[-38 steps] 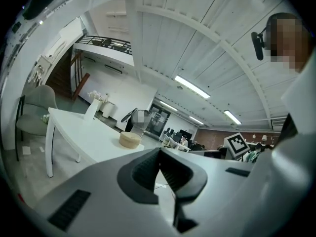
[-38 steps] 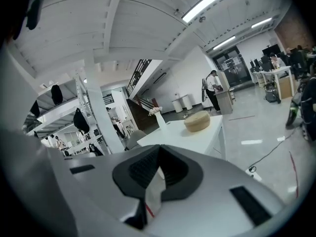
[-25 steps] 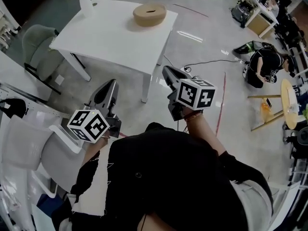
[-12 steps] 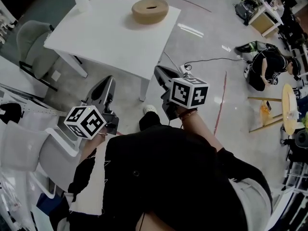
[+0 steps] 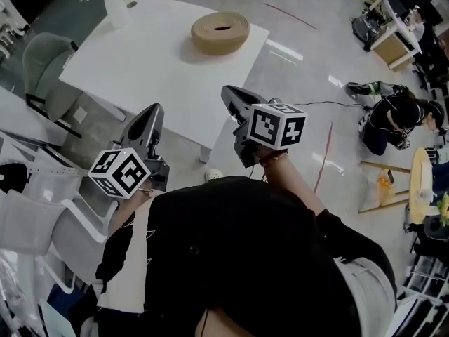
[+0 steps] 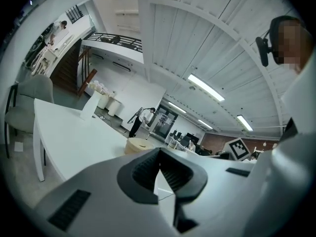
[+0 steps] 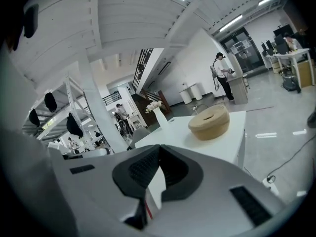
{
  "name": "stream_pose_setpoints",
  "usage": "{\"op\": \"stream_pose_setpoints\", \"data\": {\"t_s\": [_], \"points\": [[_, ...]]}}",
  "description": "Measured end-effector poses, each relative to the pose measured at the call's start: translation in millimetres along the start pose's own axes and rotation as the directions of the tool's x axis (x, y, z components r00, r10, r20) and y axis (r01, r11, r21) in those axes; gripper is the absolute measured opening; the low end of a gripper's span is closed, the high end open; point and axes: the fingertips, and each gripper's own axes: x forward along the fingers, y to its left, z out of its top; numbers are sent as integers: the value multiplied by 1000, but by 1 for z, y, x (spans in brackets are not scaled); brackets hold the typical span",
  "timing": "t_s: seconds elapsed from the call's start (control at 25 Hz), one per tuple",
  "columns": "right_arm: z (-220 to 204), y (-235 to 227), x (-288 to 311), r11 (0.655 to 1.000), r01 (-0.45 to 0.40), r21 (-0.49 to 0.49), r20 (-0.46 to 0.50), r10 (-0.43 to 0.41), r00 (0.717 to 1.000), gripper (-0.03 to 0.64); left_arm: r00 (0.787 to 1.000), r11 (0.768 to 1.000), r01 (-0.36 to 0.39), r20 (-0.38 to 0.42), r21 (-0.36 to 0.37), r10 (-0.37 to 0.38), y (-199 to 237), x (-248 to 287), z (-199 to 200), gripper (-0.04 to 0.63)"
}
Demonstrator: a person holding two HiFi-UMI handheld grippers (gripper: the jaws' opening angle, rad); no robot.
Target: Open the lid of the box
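The box (image 5: 220, 32) is a round tan container with a hole in the middle of its lid, standing on the far part of a white table (image 5: 140, 62). It also shows in the left gripper view (image 6: 139, 145) and the right gripper view (image 7: 210, 122). My left gripper (image 5: 156, 109) is held in the air short of the table's near edge, shut and empty. My right gripper (image 5: 226, 91) hovers by the table's near right corner, shut with nothing in it. In both gripper views (image 6: 159, 154) (image 7: 159, 149) the jaw tips meet. Neither gripper touches the box.
A white vase with pink flowers (image 5: 112, 4) stands at the table's far left corner. A grey-green chair (image 5: 43, 63) sits left of the table and a white chair (image 5: 42, 220) is close on my left. A person crouches (image 5: 393, 118) on the glossy floor at right.
I have come closer to the table. Both grippers have moved forward toward its near edge, still shut.
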Motion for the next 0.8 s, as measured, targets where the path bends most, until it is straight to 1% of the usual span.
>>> {"op": "stream_pose_setpoints", "data": {"t_s": [0.2,0.44,0.56,0.68,0.8], "points": [[24,-26,24,998,-28,-55,-25,27,999,3,999,1000,-21,43,1,21,5,33,12,9],[31,-67,65,991,-16,-132,-90,4,996,3,995,997,-71,75,-10,72,22,61,14,9],[33,-83,84,988,-17,-155,-116,-1,993,3,991,995,-98,92,-20,99,30,67,14,9],[34,-93,103,983,-21,-180,-141,-4,990,4,988,992,-123,91,-25,124,37,68,12,9],[35,-98,123,972,-23,-233,-166,-17,986,5,984,988,-151,90,-33,154,47,65,12,9]]}}
